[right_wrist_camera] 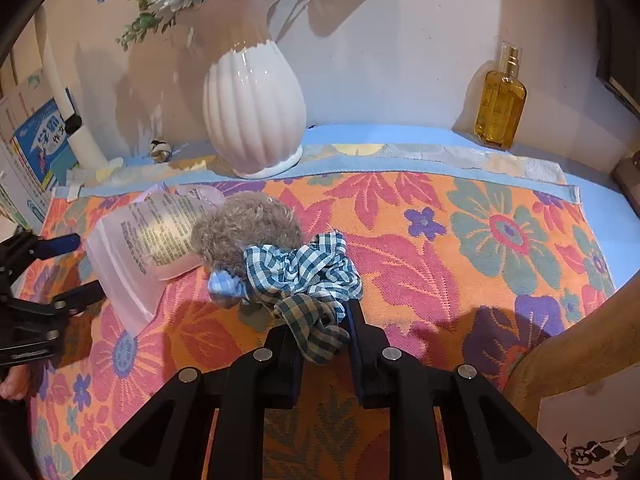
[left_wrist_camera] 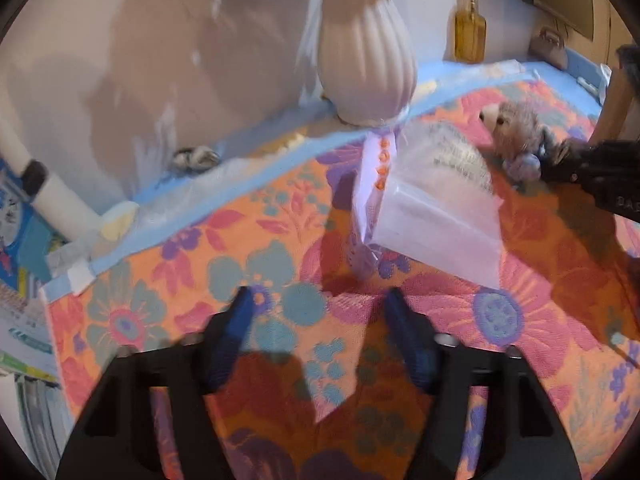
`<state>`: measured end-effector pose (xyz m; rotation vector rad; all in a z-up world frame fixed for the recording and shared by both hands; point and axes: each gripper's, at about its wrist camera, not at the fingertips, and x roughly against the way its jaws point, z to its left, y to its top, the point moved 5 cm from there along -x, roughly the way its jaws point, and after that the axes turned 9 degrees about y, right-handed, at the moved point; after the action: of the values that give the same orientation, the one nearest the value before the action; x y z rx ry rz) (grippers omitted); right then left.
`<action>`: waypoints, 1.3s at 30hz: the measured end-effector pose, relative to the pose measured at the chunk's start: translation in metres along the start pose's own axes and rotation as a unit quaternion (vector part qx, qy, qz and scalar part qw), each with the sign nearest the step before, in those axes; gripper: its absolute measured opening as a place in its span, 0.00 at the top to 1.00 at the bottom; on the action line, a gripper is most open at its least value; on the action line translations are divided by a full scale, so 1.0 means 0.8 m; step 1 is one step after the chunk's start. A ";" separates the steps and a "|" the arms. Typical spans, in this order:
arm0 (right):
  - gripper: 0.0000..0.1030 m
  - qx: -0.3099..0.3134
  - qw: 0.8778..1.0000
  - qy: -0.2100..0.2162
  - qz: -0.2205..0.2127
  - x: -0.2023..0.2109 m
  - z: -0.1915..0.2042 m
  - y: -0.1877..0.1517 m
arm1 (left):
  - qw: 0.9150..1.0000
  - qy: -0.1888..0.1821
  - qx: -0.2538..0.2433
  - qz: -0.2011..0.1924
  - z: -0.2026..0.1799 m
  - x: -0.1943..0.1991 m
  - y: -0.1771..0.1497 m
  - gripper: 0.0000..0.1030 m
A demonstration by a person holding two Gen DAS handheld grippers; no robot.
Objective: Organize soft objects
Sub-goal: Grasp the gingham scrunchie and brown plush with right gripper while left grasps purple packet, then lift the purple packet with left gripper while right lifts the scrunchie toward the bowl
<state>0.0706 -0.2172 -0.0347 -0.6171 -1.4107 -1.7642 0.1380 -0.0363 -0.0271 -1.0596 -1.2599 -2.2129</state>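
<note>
Floral cloth (right_wrist_camera: 420, 248), fuzzy toy (right_wrist_camera: 244, 228) (checked clothes)

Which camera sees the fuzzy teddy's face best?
The left wrist view: the teddy shows its snout and eye there, far right. The right wrist view shows only its furry back, with checked fabric over it.

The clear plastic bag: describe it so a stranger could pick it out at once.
Start at the white ribbed vase at the back of the floral cloth. In front of it and slightly left lies the clear plastic bag, beside the grey plush toy. It is the only see-through item, flat, with a block of black printed text.
</note>
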 end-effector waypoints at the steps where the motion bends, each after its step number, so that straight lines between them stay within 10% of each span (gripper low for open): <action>1: 0.82 0.005 1.000 -0.002 0.001 -0.001 0.002 0.000 | 1.000 -0.005 0.009 -0.007 0.002 -0.001 0.007 0.47; 6: 0.82 0.011 1.000 -0.005 0.005 -0.006 0.003 0.000 | 1.000 -0.012 0.003 -0.025 -0.010 -0.016 0.045 0.48; 11: 0.83 0.012 1.000 0.007 0.002 -0.006 0.003 0.001 | 0.999 -0.013 -0.009 -0.033 -0.031 -0.021 0.052 0.84; 16: 0.86 0.014 0.999 0.037 -0.017 0.004 0.009 0.003 | 0.997 -0.005 0.026 -0.078 -0.014 0.011 0.049 0.85; 27: 0.86 -0.011 0.990 0.125 -0.068 0.087 0.034 -0.063 | 0.987 0.064 0.143 -0.047 0.007 0.103 -0.054 0.85; 34: 0.83 0.000 0.988 0.151 0.007 0.131 0.068 -0.138 | 0.986 0.068 0.133 -0.079 -0.063 0.152 -0.080 0.85; 39: 0.18 0.006 0.988 0.148 0.037 0.157 0.074 -0.182 | 0.985 0.068 0.142 -0.069 -0.071 0.140 -0.102 0.85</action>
<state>-0.1253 -0.1826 -0.0071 -0.3765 -1.1779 -1.7083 -0.0105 -0.0374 -0.0053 -0.7191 -1.5690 -2.0800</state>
